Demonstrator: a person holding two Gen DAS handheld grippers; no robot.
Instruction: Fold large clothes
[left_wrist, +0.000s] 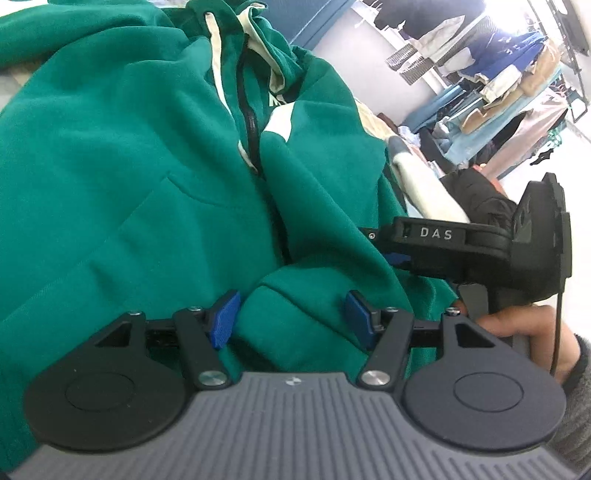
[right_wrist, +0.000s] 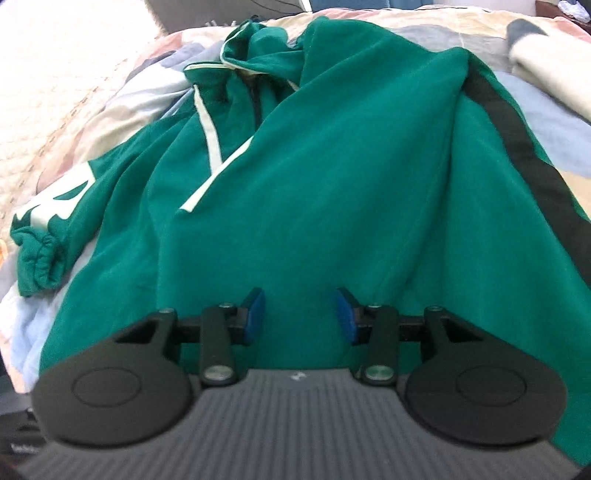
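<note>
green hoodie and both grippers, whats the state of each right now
green hoodie: spread out on the bed, rumpled, not folded
hoodie zipper: closed as far as it shows
left gripper: open, a ridge of hoodie cloth between its fingers
right gripper: open, low over the hoodie's hem
sleeve cuff: bunched up, lying on the bed cover

Bright daylight in both views. Left wrist view: total blowout top right, above the clothes rack (left_wrist: 509, 74). Right wrist view: top left beside the hoodie (right_wrist: 314, 184) is washed out white, and it's softer overall, a bit blurry. Heavy fisheye bending at the edges, corners go dark. Shadows stay soft.
</note>
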